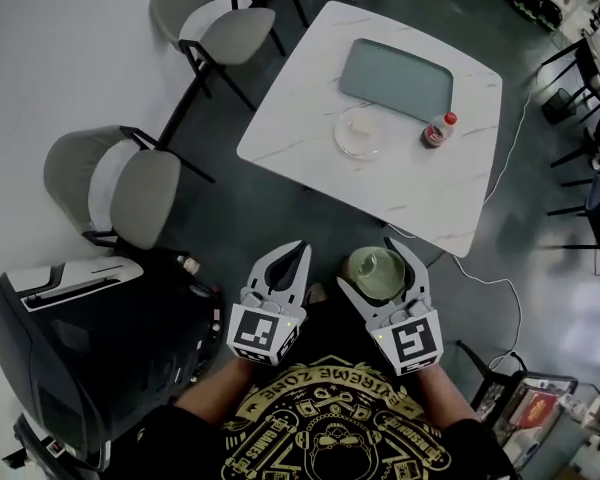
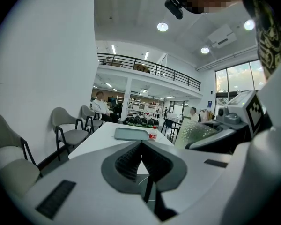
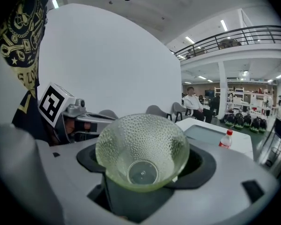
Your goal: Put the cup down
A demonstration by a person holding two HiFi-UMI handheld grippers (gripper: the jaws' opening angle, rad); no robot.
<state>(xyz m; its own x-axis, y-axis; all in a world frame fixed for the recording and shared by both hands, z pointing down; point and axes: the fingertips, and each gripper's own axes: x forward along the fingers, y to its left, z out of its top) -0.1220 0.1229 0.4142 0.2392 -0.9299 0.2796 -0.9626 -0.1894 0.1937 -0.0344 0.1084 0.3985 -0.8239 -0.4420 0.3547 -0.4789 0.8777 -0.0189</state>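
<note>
A pale green dimpled glass cup sits between the jaws of my right gripper, which is shut on it. In the right gripper view the cup fills the middle, its mouth facing the camera. My left gripper is shut with nothing in it, held beside the right one, close to the person's chest. In the left gripper view its jaws meet, and the cup shows at the right. Both grippers are short of the white table.
On the table lie a grey-green tray, a clear glass bowl and a small red-capped bottle. Grey chairs stand at the left. A black and white machine is at the lower left. A white cable runs over the floor.
</note>
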